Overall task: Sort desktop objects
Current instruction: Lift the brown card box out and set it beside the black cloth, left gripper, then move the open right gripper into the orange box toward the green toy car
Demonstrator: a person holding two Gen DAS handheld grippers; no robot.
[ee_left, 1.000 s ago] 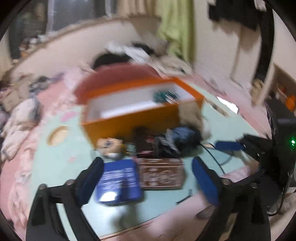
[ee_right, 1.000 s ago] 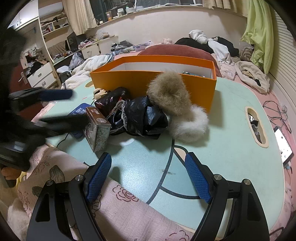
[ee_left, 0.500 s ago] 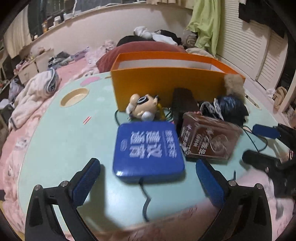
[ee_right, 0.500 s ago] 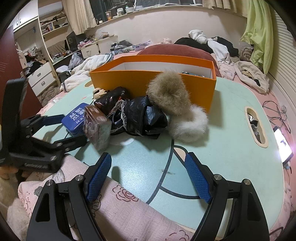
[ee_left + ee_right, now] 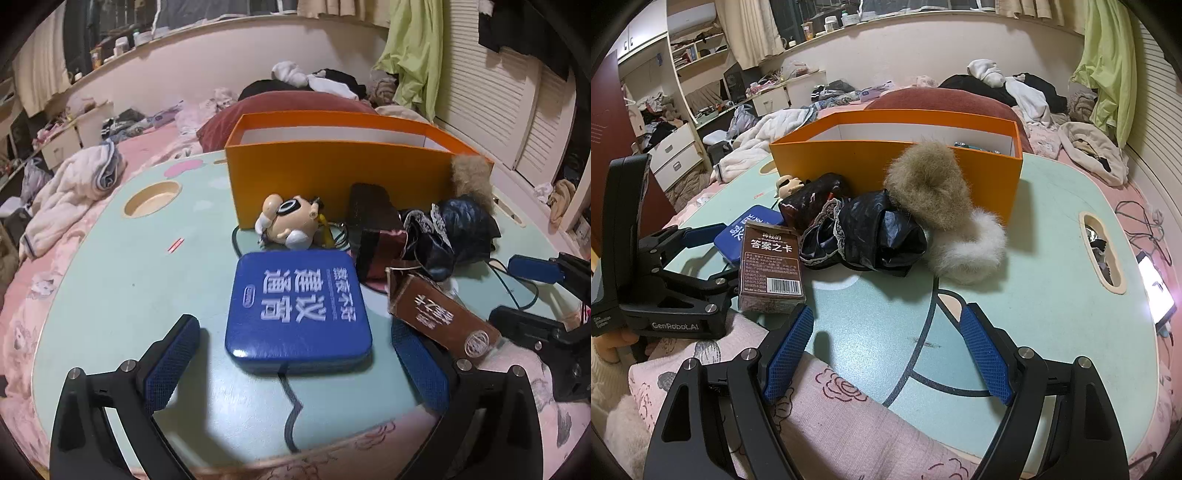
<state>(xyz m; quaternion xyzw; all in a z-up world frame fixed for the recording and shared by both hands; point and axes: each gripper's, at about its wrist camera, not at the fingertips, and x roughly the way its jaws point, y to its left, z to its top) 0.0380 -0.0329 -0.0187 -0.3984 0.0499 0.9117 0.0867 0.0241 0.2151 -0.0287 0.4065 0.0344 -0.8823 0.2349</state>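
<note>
Change since earlier: the left gripper [image 5: 295, 363] has come closer to the blue tin [image 5: 297, 308], which now fills more of the left wrist view and reads sharp, not blurred; the brown card box [image 5: 772, 266] has tipped further toward the bench's near edge; the right gripper [image 5: 886, 354] has kept its place.
Left jaws: spread wide, holding nothing; the blue pads [image 5: 171, 363] flank the tin's near corners, close to it but apart from it.
Blue tin: lies flat on the pale green bench [image 5: 122, 280], lid up with white characters, straight ahead between the left jaws.
Brown card box: leans just right of the tin, its near end by the left gripper's right finger; whether they touch, I cannot tell.
Right jaws: wide apart and bare, low over the bench's near edge and the pink floral cloth [image 5: 827, 417], well apart from the pile.
Pile: black lace-trimmed pouch [image 5: 871, 236], tan fur puff [image 5: 927, 184] and white fur puff [image 5: 967, 251] bunched against the front of the orange box [image 5: 990, 170].
Toy figure: small cartoon figure [image 5: 291, 221] lies at the orange box's front left corner, beyond the tin.
Orange box: open-topped, upright toward the back of the bench.
</note>
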